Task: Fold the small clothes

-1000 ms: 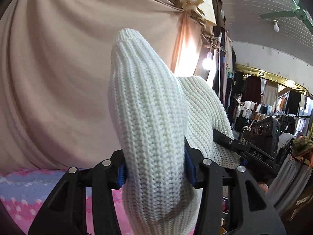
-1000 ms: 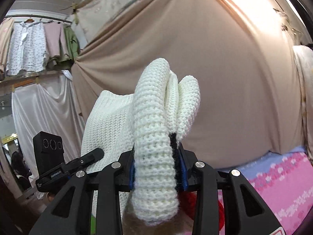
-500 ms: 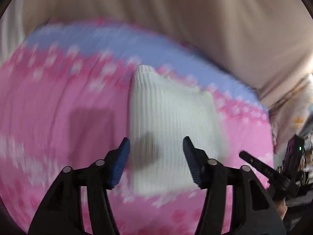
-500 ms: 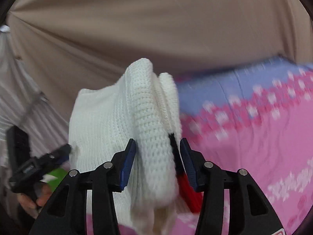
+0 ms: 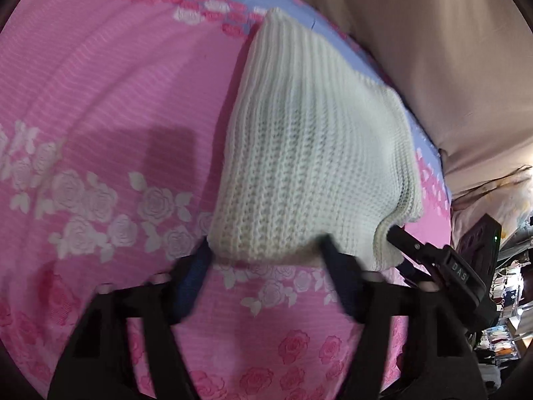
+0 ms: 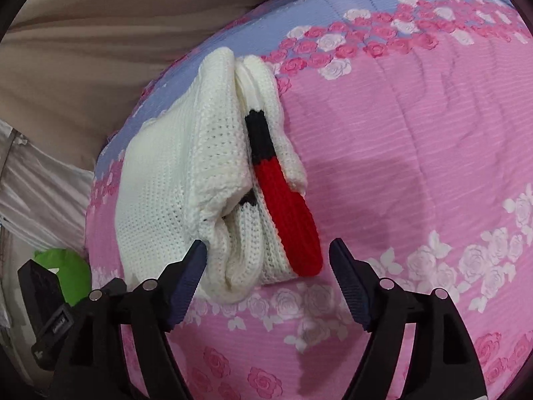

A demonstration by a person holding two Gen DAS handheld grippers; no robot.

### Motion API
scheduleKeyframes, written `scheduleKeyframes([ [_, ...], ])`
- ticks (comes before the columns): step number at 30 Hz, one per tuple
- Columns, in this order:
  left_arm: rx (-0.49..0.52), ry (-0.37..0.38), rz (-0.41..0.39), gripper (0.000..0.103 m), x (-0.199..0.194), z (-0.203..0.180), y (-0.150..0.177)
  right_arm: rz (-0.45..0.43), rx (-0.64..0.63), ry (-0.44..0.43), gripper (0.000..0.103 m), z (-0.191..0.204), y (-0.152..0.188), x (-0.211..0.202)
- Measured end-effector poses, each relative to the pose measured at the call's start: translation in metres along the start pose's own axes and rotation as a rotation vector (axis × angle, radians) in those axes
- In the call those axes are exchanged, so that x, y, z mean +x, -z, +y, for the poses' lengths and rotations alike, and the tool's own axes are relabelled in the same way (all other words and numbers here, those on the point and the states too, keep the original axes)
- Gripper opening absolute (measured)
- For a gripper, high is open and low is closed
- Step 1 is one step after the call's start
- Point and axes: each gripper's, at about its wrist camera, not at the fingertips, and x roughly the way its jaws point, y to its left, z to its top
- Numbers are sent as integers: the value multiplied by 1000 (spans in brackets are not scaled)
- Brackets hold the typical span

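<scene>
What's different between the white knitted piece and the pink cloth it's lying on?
The white knit garment is thick, chunky-ribbed and folded into layers; the pink floral bedspread is thin and spread out. The garment is plain apart from a red-and-black band; the bedspread has printed roses. Both are soft fabric.

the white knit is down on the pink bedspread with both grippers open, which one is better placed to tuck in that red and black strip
Right, probably. The red and black strip lies along the near edge of the white knit, just ahead of the open right gripper. The open left gripper faces only plain white knit, with no strip showing.
</scene>
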Motion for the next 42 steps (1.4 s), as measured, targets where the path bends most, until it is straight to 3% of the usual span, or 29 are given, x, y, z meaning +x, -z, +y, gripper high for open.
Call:
scheduleKeyframes([
  [1, -6, 1, 21, 26, 3, 0, -3, 23, 10, -8, 72, -2, -3, 12],
  [2, -12, 17, 24, 20, -1, -2, -8, 40, 16, -19, 63, -4, -4, 20],
  [3, -11, 33, 18, 19, -9, -6, -11, 23, 5, -10, 29, -2, -6, 20],
  [5, 7, 73, -9, 18, -35, -14, -18, 36, -3, -36, 21, 6, -13, 9],
  [7, 35, 72, -31, 17, -55, -19, -20, -16, -11, -88, 8, 14, -13, -22],
  [8, 41, 68, -28, 17, -61, -17, -19, -53, -23, -92, 8, 17, -11, -45],
  [11, 37, -15, 43, 16, -36, 2, -9, -78, 0, -76, 0, 3, 1, -70],
  [13, 5, -67, 84, 14, -17, 18, 1, -21, 15, 21, 1, -18, 13, -54],
  [15, -64, -34, 81, 17, -15, 28, 9, 19, 55, 88, 11, -32, 23, -42],
  [16, -82, -8, 59, 26, -19, 29, 12, 21, 86, 36, 11, -33, 28, -44],
  [17, -75, 17, 28, 43, -24, 26, 13, 7, 88, -17, 15, -28, 32, -49],
  [19, -14, -18, -30, 65, -31, 17, 15, -37, 28, -63, 55, -5, 35, -61],
  [20, 29, -47, -49, 67, -33, 10, 15, -56, -9, -63, 77, 5, 36, -63],
  [21, 64, -62, -40, 67, -29, 5, 15, -71, -48, -74, 78, 15, 36, -64],
  [25, 159, -137, 47, 67, 4, -2, 13, 39, -91, -81, 78, 37, 25, -18],
  [26, 194, -146, 25, 67, 4, -7, 13, 77, -90, -59, 72, 39, 22, 0],
  [27, 254, -181, 10, 66, 5, -15, 13, 97, -87, -43, 51, 39, 19, 12],
  [29, 347, -207, -28, 53, 0, -32, 9, 112, -65, -34, 20, 40, 9, 17],
  [30, 367, -203, -55, 49, -4, -36, 7, 89, -51, -63, 17, 43, 3, 7],
  [32, 338, -217, -66, 21, -5, -40, -2, -2, -74, -100, 13, 54, -6, -25],
  [34, 237, -207, -54, 16, -1, -29, -9, -93, -146, -86, 13, 67, -12, -61],
  [36, 181, -209, -29, 15, 3, -13, -7, -114, -172, -48, 13, 65, -14, -68],
  [39, 171, -225, -17, 15, 9, -4, 1, 15, -139, 90, 12, 28, -7, -19],
  [40, 177, -233, -19, 15, 9, -7, 1, 65, -114, 100, 12, 14, -2, 2],
  [42, 179, -239, -17, 15, 7, -11, 1, 24, -92, 60, 13, 10, 3, 1],
])
